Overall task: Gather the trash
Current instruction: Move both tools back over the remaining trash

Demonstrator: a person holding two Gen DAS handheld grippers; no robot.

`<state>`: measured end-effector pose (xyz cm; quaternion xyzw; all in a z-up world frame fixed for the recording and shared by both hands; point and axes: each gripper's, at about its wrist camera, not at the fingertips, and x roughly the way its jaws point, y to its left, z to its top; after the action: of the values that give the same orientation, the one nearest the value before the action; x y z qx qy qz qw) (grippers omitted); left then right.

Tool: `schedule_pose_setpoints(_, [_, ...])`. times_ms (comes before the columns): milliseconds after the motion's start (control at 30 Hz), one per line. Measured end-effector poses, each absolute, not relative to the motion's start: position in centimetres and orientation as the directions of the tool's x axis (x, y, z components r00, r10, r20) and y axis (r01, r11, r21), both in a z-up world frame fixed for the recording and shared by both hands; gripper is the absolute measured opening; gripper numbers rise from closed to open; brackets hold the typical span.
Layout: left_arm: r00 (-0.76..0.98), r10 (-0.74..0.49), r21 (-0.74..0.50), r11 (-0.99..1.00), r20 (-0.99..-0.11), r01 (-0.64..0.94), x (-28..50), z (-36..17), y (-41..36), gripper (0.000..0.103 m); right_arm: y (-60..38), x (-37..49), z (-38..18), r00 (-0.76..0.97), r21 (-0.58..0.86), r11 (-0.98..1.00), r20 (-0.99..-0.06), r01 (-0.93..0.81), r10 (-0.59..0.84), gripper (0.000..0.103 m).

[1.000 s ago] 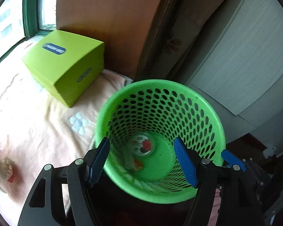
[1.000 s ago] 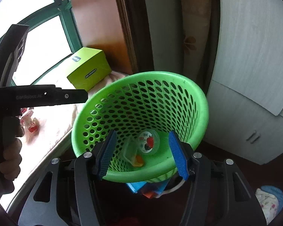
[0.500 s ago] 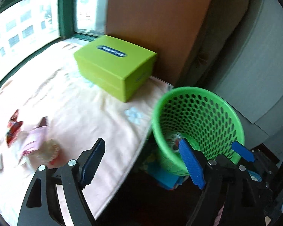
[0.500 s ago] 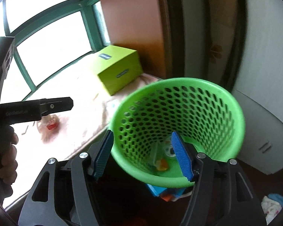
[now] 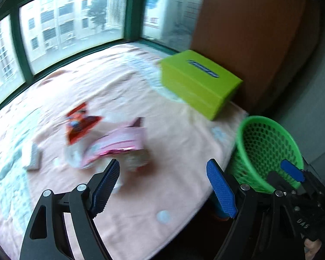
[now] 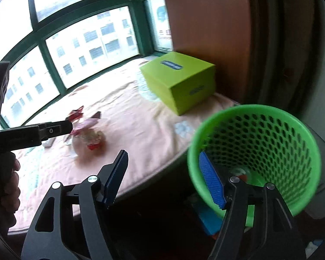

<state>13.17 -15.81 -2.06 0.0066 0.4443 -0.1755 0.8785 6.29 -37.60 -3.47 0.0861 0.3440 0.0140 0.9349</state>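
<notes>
Trash (image 5: 110, 143) lies in a small blurred heap left of centre in the left wrist view: a pink foil wrapper (image 5: 119, 145) on top, a red-orange wrapper (image 5: 80, 123) just behind it to the upper left, and pale crumpled stuff under both. The same heap (image 6: 86, 134) sits at middle left in the right wrist view, with something red at its lower edge. It all rests on a peach quilted cover (image 5: 162, 151) spread over the window ledge. A small grey-white flat piece (image 5: 33, 158) lies apart at the left of the heap; what it is cannot be told.

Left claw (image 5: 162, 184) stands wide, its blue pads (image 5: 106, 184) apart and nothing between them, having just been opening; it hangs above the cover at the lower middle of the frame, the heap just beyond its left pad. Right claw (image 6: 164, 179) stands fairly wide and empty too, its jaws just now opening; its right-hand pad (image 6: 212, 184) overlaps the near wall of the green basket (image 6: 260, 151) in the picture, while the other pad lies over the ledge's edge.

That perforated basket (image 5: 268, 149) stands off the ledge at lower right, with a few bits visible at its bottom. A lime green box (image 5: 197, 84) sits on the cover at upper right, against a brown panel (image 5: 249, 32). Green window frames (image 6: 43, 49) fill the upper left
</notes>
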Motion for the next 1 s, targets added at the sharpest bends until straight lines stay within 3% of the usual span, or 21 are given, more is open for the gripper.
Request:
schedule_pose_setpoints(500, [0.569, -0.136, -0.128, 0.99, -0.811, 0.055, 15.0, -4.1, -2.7, 0.079, -29.6, 10.8, -4.5, 0.703, 0.186, 0.969, -0.668, -0.161, 0.245, 0.074])
schedule_pose_setpoints(1000, [0.549, -0.049, -0.102, 0.993, -0.835, -0.066, 16.8, -6.9, 4.2, 0.081, -21.7, 15.3, -9.0, 0.578, 0.3, 0.92, -0.715, -0.253, 0.392, 0.073])
